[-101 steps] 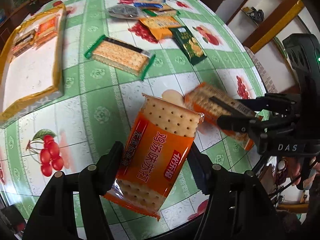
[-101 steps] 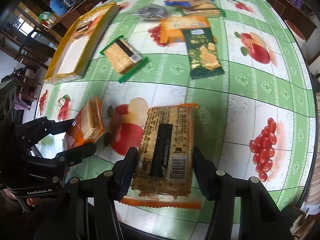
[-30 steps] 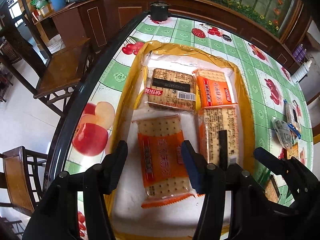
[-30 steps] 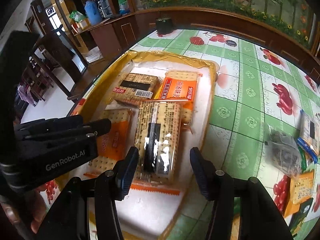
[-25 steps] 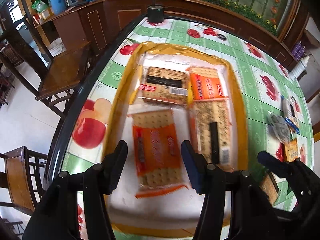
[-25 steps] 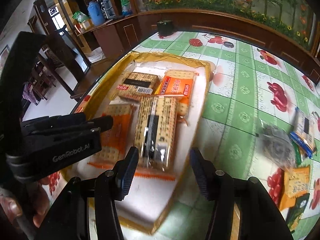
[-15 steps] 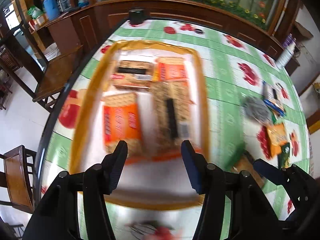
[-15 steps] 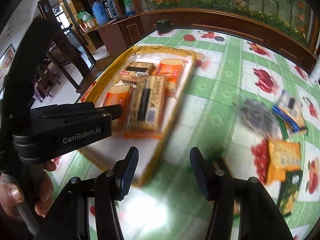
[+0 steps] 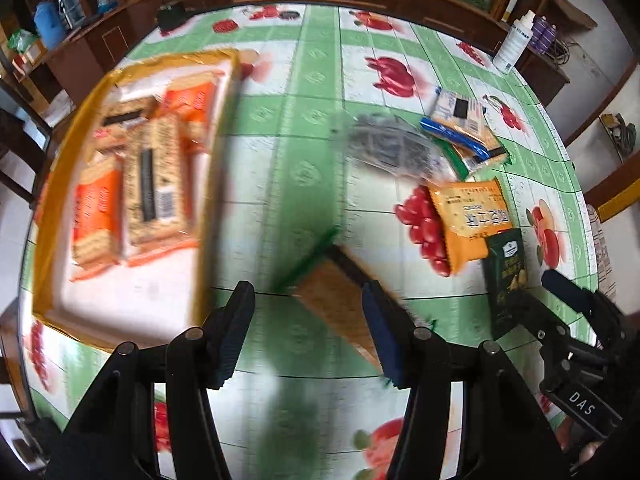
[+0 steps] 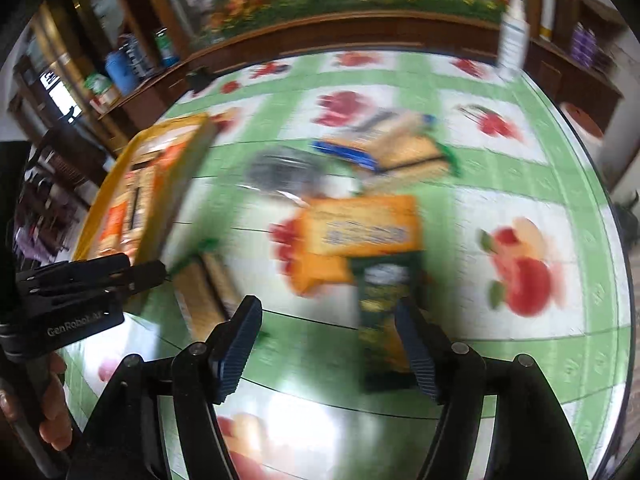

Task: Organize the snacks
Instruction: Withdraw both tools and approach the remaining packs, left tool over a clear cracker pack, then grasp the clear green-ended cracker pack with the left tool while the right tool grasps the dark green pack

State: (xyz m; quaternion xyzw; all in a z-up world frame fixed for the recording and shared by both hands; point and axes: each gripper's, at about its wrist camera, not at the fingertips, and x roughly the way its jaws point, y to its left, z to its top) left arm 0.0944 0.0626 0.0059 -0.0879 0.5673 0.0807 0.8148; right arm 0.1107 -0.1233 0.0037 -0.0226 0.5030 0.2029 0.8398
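Note:
A yellow tray at the left holds several cracker packs. My left gripper is open and empty above a green-edged cracker pack lying on the table. My right gripper is open and empty above a dark green snack pack, next to an orange pack. The tray also shows in the right wrist view. Both views are motion-blurred.
Loose snacks lie at the back right: a grey bag, a blue-striped pack, an orange pack. A white bottle stands at the table's far edge. A wooden cabinet runs behind the round fruit-patterned table.
Both grippers let go of their cracker packs in the tray, then swung right, away from the tray, toward the loose snacks on the table.

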